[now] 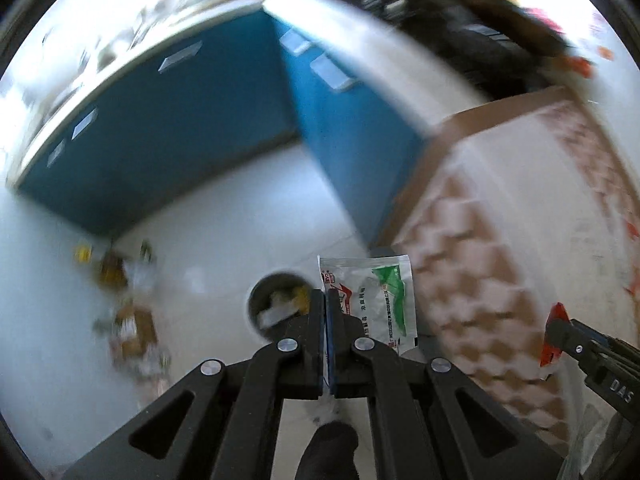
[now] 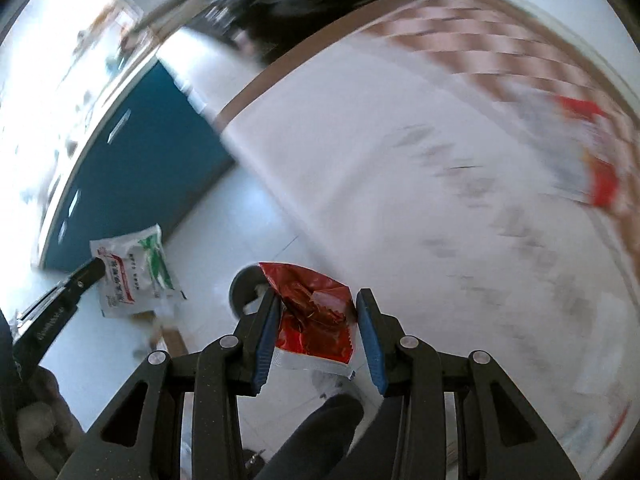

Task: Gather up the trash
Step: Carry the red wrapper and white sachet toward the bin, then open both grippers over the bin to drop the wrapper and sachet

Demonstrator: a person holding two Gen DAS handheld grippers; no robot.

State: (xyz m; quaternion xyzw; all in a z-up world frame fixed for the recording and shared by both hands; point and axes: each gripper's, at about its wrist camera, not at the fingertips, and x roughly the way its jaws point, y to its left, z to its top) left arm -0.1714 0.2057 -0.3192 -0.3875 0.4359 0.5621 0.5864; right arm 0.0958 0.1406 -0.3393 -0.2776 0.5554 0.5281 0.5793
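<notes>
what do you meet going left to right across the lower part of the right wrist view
left gripper → white and green packet it holds → grey bin on the floor → red wrapper between the right gripper's fingers → patterned tabletop

At the bottom centre, the right tongs [image 2: 318, 336] stand partly apart around a crumpled red wrapper [image 2: 316, 316], which touches the left pad. At the left edge, the left tongs [image 2: 96, 268] pinch a white-and-green sachet [image 2: 136, 276]. A round bin [image 2: 244, 288] on the white floor [image 2: 224, 220] shows behind the wrapper.
</notes>
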